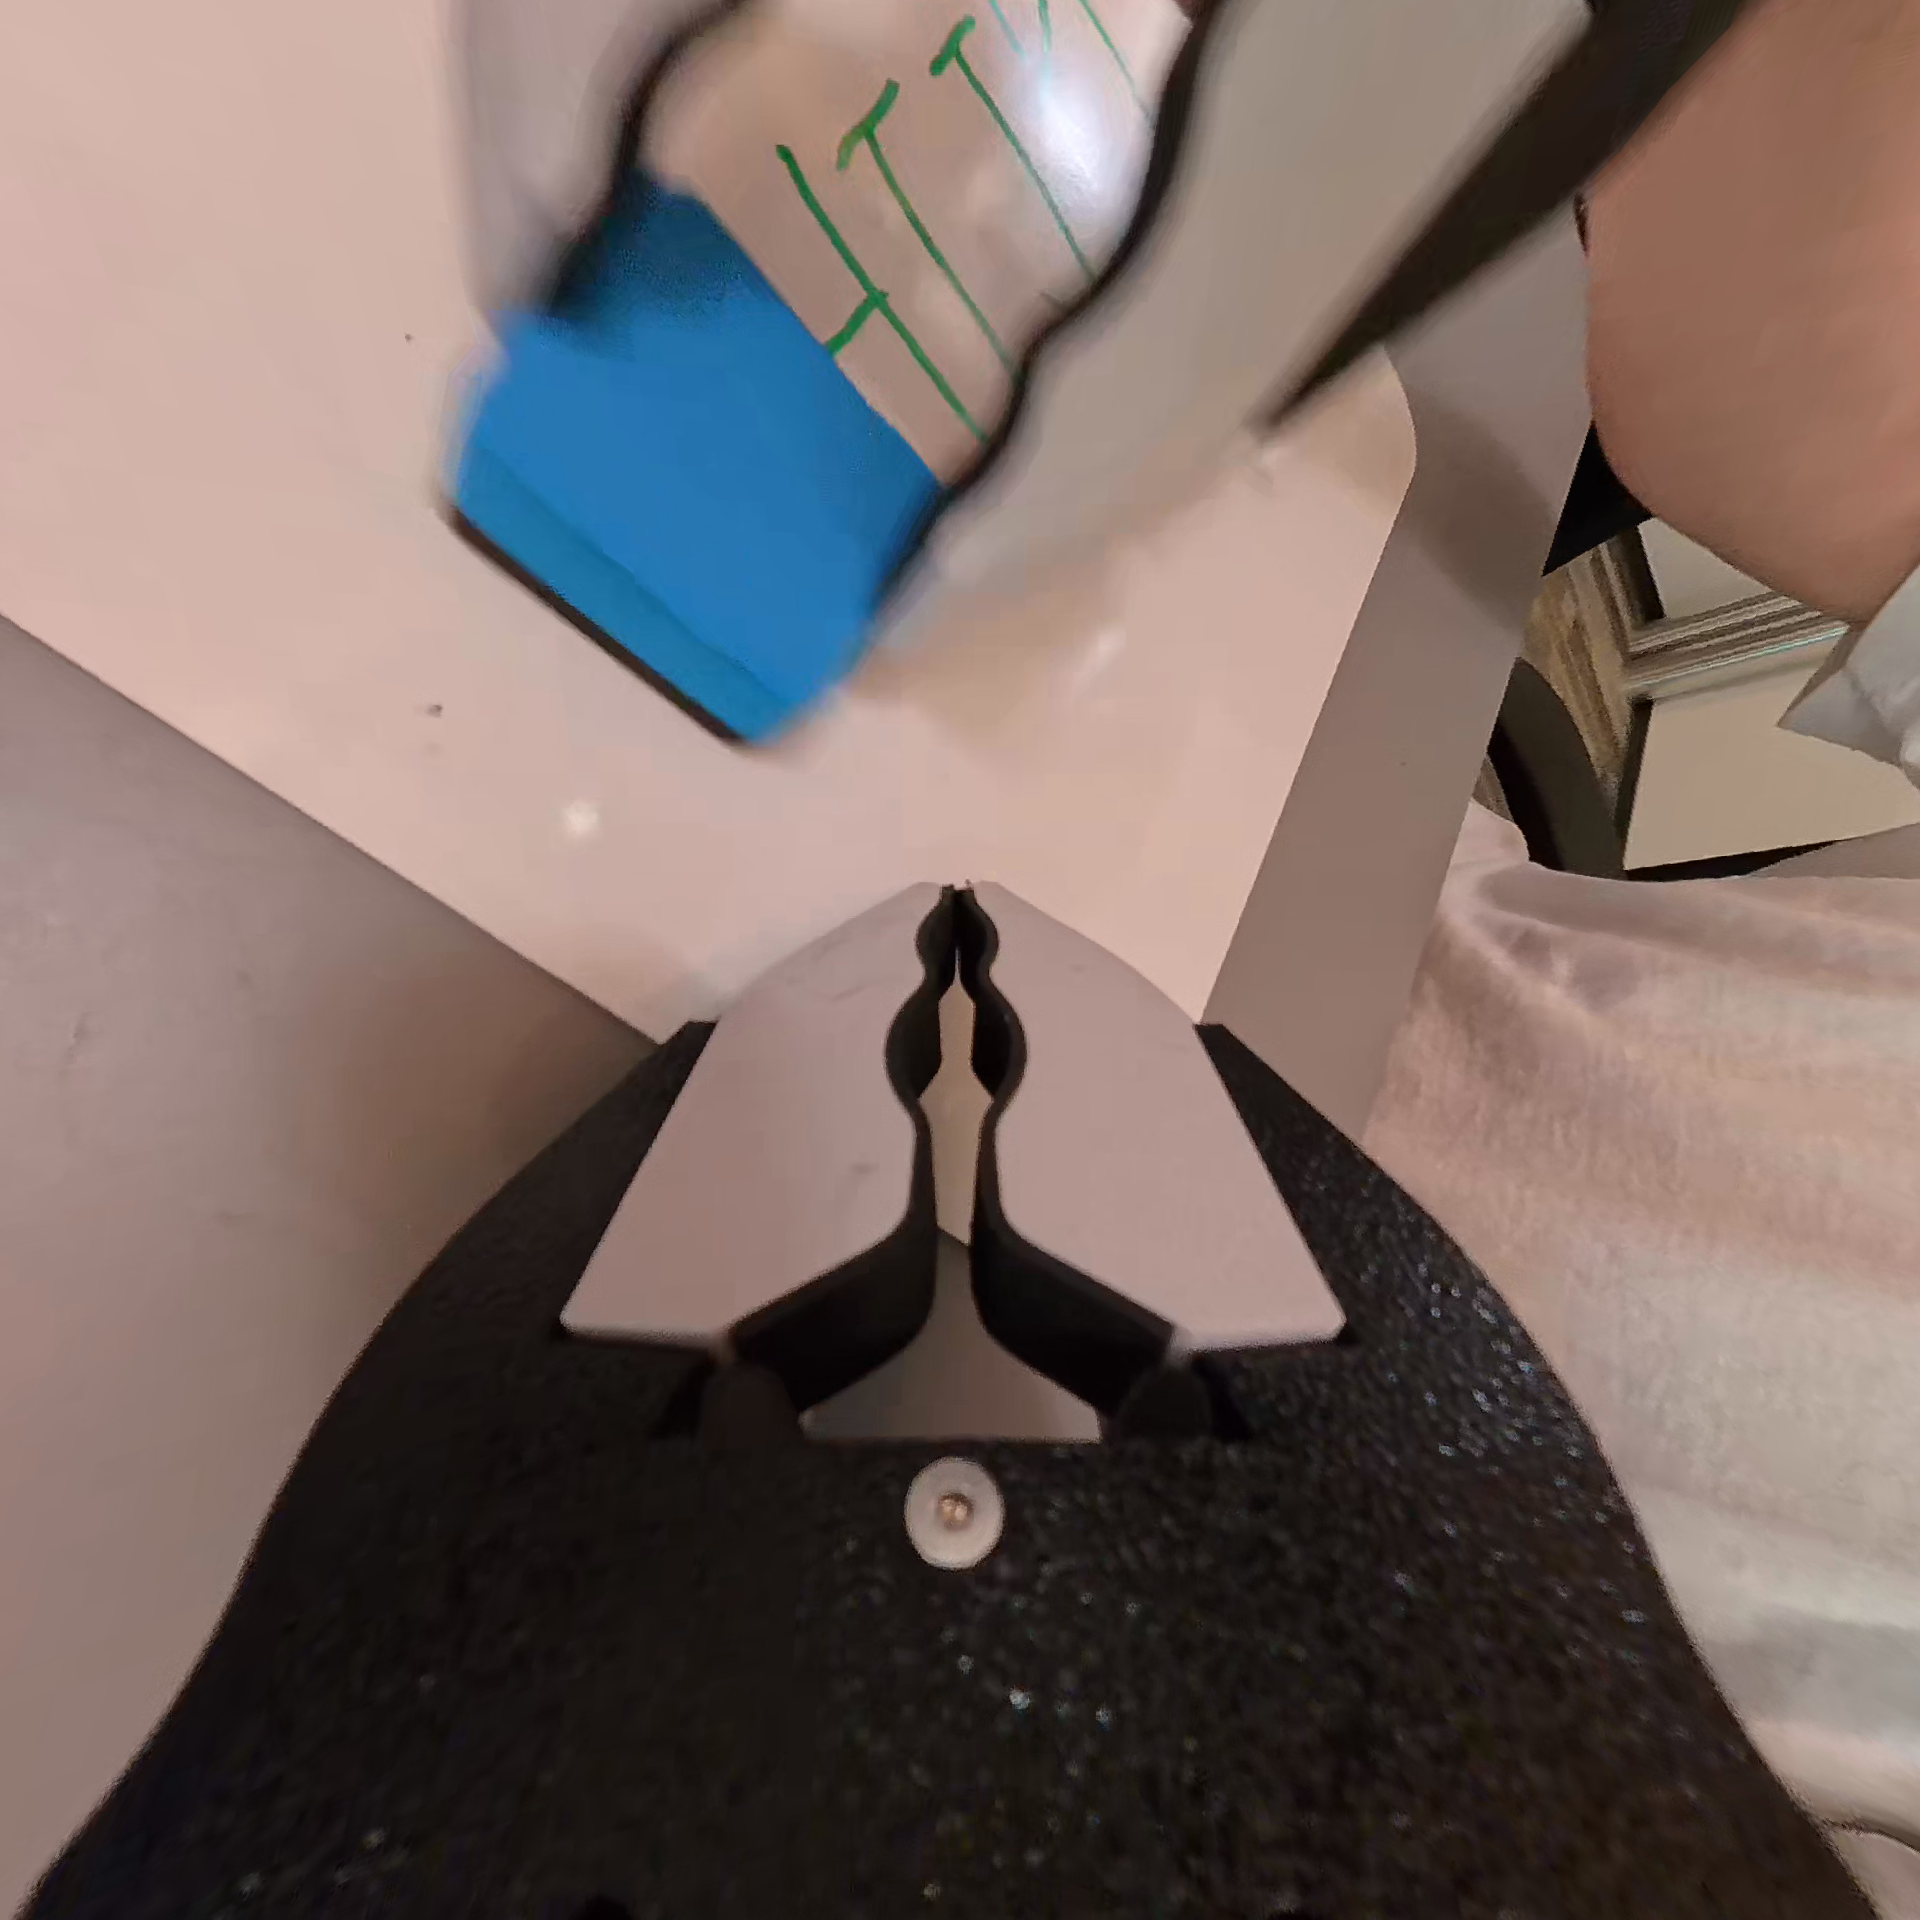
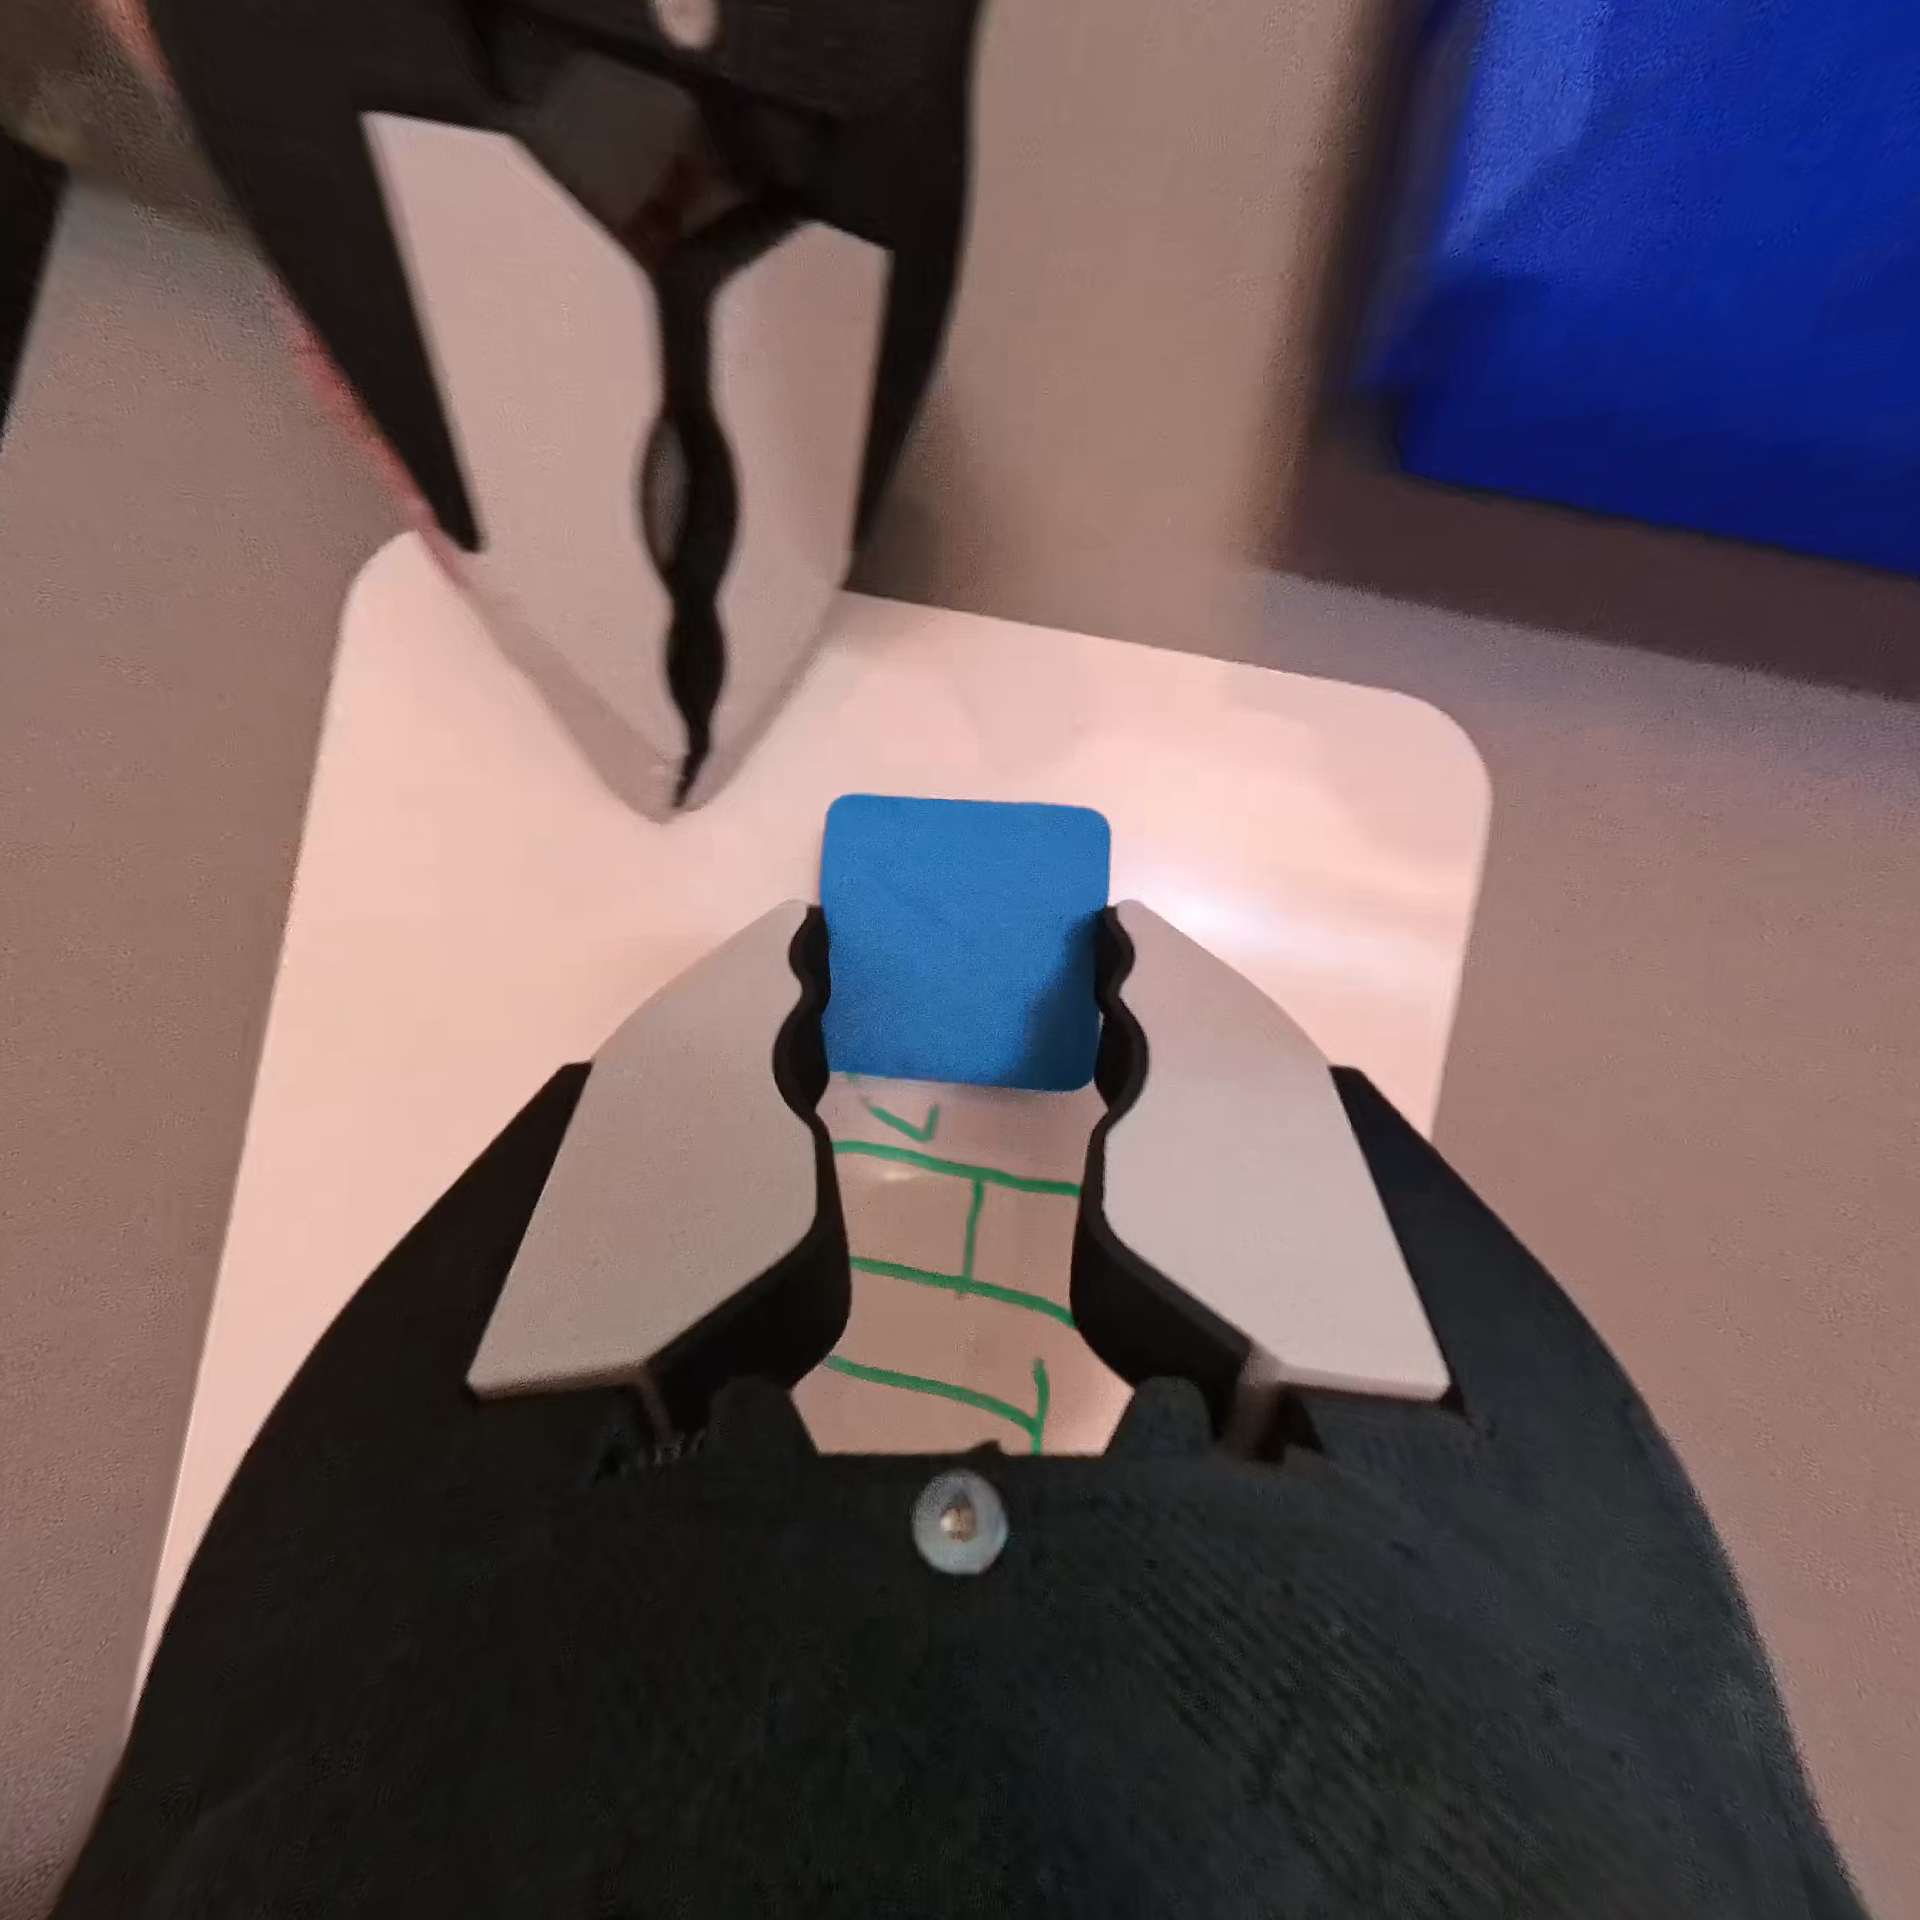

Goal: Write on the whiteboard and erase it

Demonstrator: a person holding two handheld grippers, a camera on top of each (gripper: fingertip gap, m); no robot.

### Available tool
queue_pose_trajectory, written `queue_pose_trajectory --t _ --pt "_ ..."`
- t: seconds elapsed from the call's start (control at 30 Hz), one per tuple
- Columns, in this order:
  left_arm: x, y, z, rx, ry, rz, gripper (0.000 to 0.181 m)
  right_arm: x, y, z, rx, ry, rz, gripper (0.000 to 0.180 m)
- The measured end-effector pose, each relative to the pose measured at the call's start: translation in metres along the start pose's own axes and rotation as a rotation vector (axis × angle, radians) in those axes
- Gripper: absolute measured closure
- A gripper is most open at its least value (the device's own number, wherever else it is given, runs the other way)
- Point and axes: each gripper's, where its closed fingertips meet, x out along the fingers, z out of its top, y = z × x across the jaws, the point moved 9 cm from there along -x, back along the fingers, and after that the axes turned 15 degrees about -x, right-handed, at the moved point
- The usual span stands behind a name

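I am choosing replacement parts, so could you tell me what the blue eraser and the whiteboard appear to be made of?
Blue eraser: looks like matte foam, flat colour without shine, with a thin dark layer underneath, possibly felt. Whiteboard: smooth glossy white sheet, showing light reflections; plastic or coated metal, unclear.

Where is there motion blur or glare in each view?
Left wrist view: the right tool and its blue eraser are smeared; its own left tool is sharp. Right wrist view: eraser sharp, left tool and blue background blurred, soft glare on the whiteboard.
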Motion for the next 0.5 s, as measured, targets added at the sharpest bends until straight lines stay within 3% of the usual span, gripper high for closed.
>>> queue_pose_trajectory --t 0.03,0.2,0.37,0.5 --pt "0.000 0.000 0.000 0.006 -0.003 0.005 0.181 0.002 0.006 0.005 -0.046 0.014 0.005 0.129" --pt "0.000 0.001 0.001 0.000 0.009 -0.009 0.181 -0.008 -0.023 -0.025 0.159 -0.071 -0.071 0.130" --pt "0.000 0.000 0.000 -0.010 -0.003 -0.003 0.181 -0.012 0.019 -0.010 -0.080 0.030 0.036 0.129" --pt "0.000 0.001 0.001 -0.013 0.005 -0.011 0.181 -0.031 -0.014 -0.057 0.224 -0.073 -0.098 0.130"
